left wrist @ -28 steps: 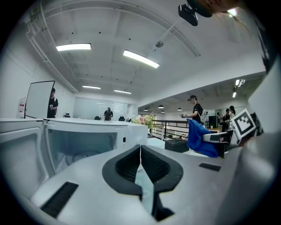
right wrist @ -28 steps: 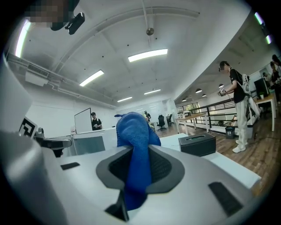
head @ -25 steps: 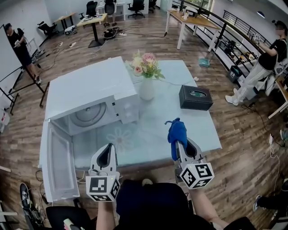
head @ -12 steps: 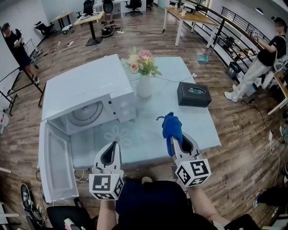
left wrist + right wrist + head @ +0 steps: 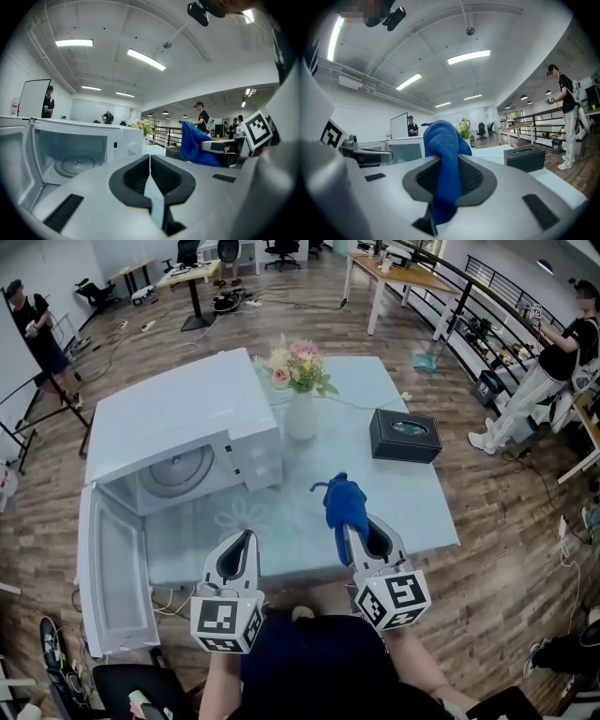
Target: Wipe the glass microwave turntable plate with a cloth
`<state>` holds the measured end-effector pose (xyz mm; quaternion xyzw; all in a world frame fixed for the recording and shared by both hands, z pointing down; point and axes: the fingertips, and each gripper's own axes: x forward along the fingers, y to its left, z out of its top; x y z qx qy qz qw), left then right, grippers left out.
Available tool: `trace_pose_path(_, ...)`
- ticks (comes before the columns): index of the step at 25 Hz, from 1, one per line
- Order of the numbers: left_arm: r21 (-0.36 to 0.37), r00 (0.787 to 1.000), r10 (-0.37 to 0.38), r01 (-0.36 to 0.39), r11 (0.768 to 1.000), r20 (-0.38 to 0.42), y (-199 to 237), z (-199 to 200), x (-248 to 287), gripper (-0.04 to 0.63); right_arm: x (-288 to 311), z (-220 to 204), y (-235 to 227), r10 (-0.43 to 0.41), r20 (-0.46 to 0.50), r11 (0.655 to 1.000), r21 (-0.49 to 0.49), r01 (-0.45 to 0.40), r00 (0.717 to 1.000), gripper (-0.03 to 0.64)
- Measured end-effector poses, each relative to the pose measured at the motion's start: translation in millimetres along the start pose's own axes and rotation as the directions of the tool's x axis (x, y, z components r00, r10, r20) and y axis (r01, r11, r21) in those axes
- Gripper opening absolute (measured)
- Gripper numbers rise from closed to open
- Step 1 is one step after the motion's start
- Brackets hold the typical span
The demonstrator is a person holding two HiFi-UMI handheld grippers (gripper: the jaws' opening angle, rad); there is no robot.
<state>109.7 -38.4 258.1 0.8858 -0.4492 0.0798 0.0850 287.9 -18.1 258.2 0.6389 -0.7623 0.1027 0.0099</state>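
The glass turntable plate (image 5: 176, 472) lies inside the open white microwave (image 5: 178, 418) at the table's left; in the left gripper view the plate (image 5: 75, 164) shows in the cavity. My right gripper (image 5: 349, 526) is shut on a blue cloth (image 5: 343, 503), held above the table's front middle, and the cloth (image 5: 443, 154) bunches up between the jaws in the right gripper view. My left gripper (image 5: 246, 538) is shut with nothing in it, over the table's front edge, right of the microwave door (image 5: 112, 568). The left gripper (image 5: 150, 157) sees the blue cloth (image 5: 194, 145) to its right.
A white vase of flowers (image 5: 300, 390) stands behind the microwave's right corner. A black tissue box (image 5: 405, 435) sits at the table's right. The microwave door hangs open past the table's front left. People stand at the far left (image 5: 33, 320) and far right (image 5: 548, 371).
Both grippers have shifted left and slightly forward over the table; the cloth stays held in the right gripper. The view has moved a little, the microwave sits the same.
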Motion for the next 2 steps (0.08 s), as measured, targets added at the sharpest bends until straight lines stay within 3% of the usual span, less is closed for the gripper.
trace_pose_path(2, 0.003, 1.000, -0.003, 0.003, 1.000, 0.003, -1.1, 1.7, 0.0, 0.008, 0.4, 1.5, 1.7, 0.002, 0.003, 1.000, -0.005, -0.002, 1.000, 0.055)
